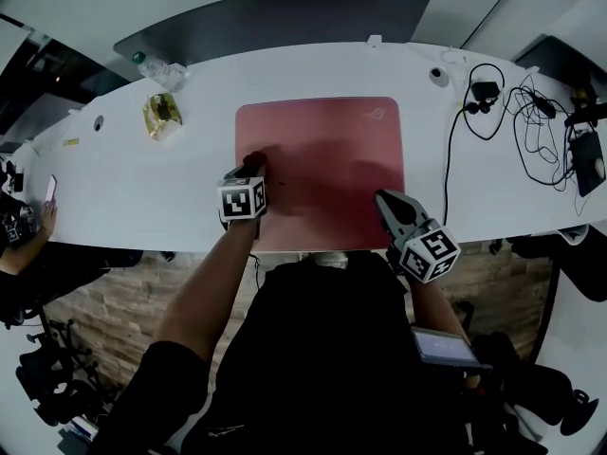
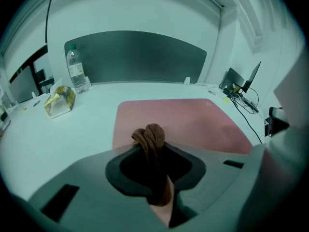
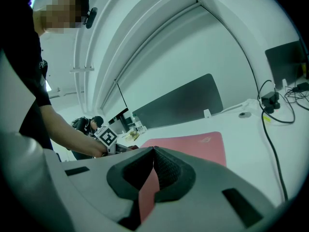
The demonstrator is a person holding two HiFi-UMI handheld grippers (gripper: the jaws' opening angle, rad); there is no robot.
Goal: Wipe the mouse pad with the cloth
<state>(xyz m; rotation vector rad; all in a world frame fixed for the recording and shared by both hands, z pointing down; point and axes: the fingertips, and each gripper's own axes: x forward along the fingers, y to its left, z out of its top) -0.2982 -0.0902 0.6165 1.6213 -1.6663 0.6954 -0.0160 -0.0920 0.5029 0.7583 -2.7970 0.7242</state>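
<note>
A pink mouse pad [image 1: 327,164] lies flat on the white desk [image 1: 123,183]. My left gripper [image 1: 249,172] is over the pad's left edge, shut on a bunched brown cloth [image 1: 256,162]. In the left gripper view the cloth [image 2: 150,138] sticks out past the jaw tips, with the pad [image 2: 198,120] ahead. My right gripper [image 1: 387,203] hovers by the pad's front right corner, its jaws shut and holding nothing. In the right gripper view its tips [image 3: 153,151] meet above the pad [image 3: 193,146].
A water bottle [image 1: 156,67] and a yellow packet [image 1: 162,115] stand at the back left. Tangled black cables [image 1: 531,126] lie at the right. A dark partition [image 1: 275,17] runs behind the desk. Another person's hand and a phone [image 1: 49,190] are at the far left.
</note>
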